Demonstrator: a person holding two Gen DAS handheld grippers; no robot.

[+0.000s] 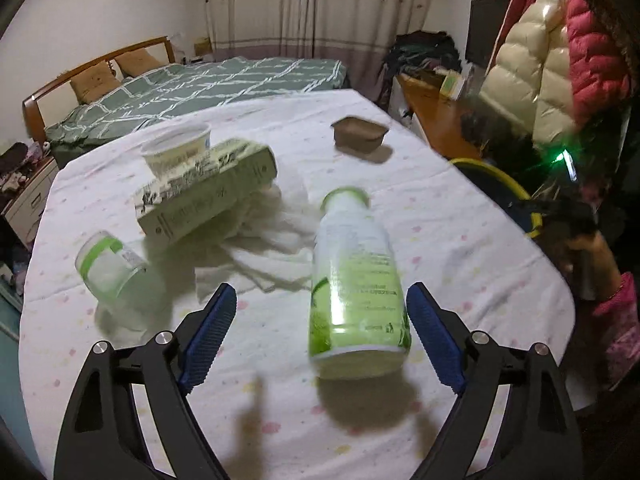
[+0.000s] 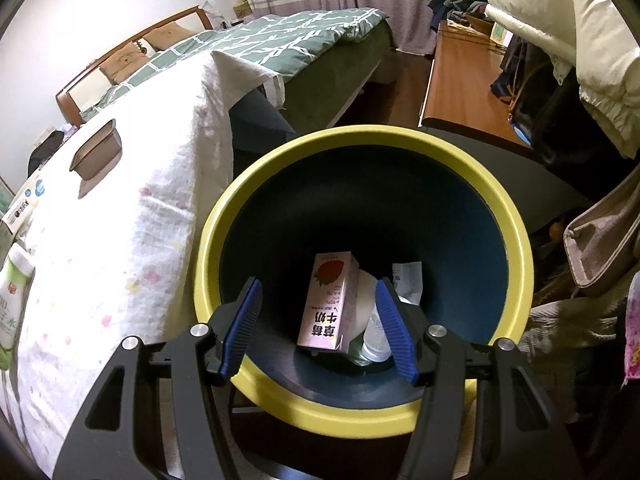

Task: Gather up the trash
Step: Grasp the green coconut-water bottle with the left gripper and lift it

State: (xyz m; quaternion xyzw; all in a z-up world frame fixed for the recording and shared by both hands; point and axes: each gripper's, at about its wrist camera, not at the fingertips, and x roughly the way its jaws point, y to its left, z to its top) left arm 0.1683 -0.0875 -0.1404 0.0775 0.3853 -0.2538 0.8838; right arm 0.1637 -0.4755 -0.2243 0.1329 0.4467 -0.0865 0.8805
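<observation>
A green-and-white bottle (image 1: 356,280) lies on the white, pastel-dotted worktop (image 1: 460,248); the bin (image 2: 516,240) is yellow-rimmed, dark blue inside.

Green bed (image 1: 208,84); puffy jackets (image 1: 560,64)

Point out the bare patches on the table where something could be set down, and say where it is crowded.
Free: the cloth between the brown tray, the green bottle and the table's right edge, and the strip nearest the camera. Crowded: the left half, where the white tub, boxed carton, crumpled tissues and small jar bunch together.
</observation>
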